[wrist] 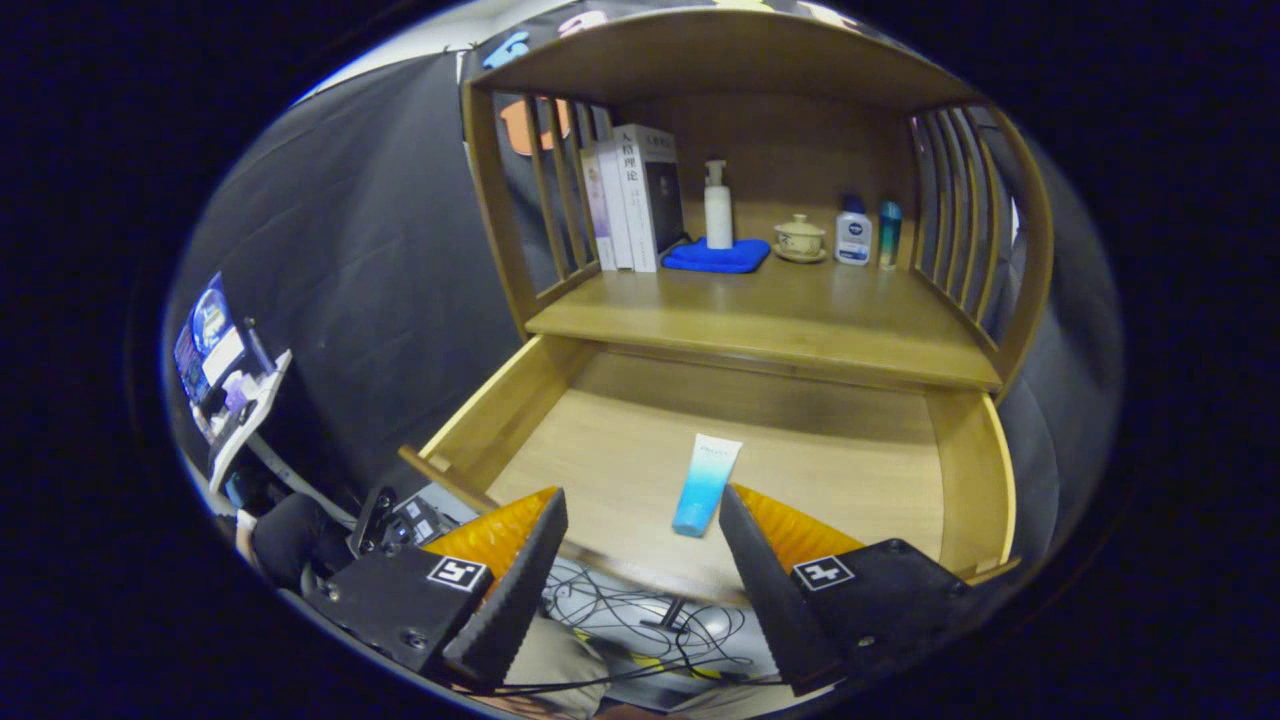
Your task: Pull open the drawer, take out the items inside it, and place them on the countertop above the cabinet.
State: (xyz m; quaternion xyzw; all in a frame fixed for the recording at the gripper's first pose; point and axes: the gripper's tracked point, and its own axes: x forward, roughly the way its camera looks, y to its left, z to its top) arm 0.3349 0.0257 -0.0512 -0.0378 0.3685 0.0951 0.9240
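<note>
One wooden cabinet (1020, 300) stands against the booth's dark cloth wall, with a single drawer (985, 480) pulled open at its base. In the drawer lies one tube (706, 484), flat and soft-looking, white at its far end and fading to bright blue at the near cap end; it rests on the smooth pale wood floor just ahead of the gripper (640, 510), in line with the gap between the two fingers and closer to the right one. The fingers are spread wide apart and hold nothing.

Above the drawer, the countertop (760, 320) carries several things along its far edge: about three upright books (632, 200) at the left, one white pump bottle (718, 208) standing on one folded blue cloth (716, 257), one small lidded ceramic cup (800, 238) on a saucer, one squat white bottle (853, 234) with a blue cap, and one slim teal bottle (889, 235) at the right. Slatted wooden rails close both sides of the shelf space.

Near the left, below the drawer, loose black cables (610, 600) tangle on the floor.
</note>
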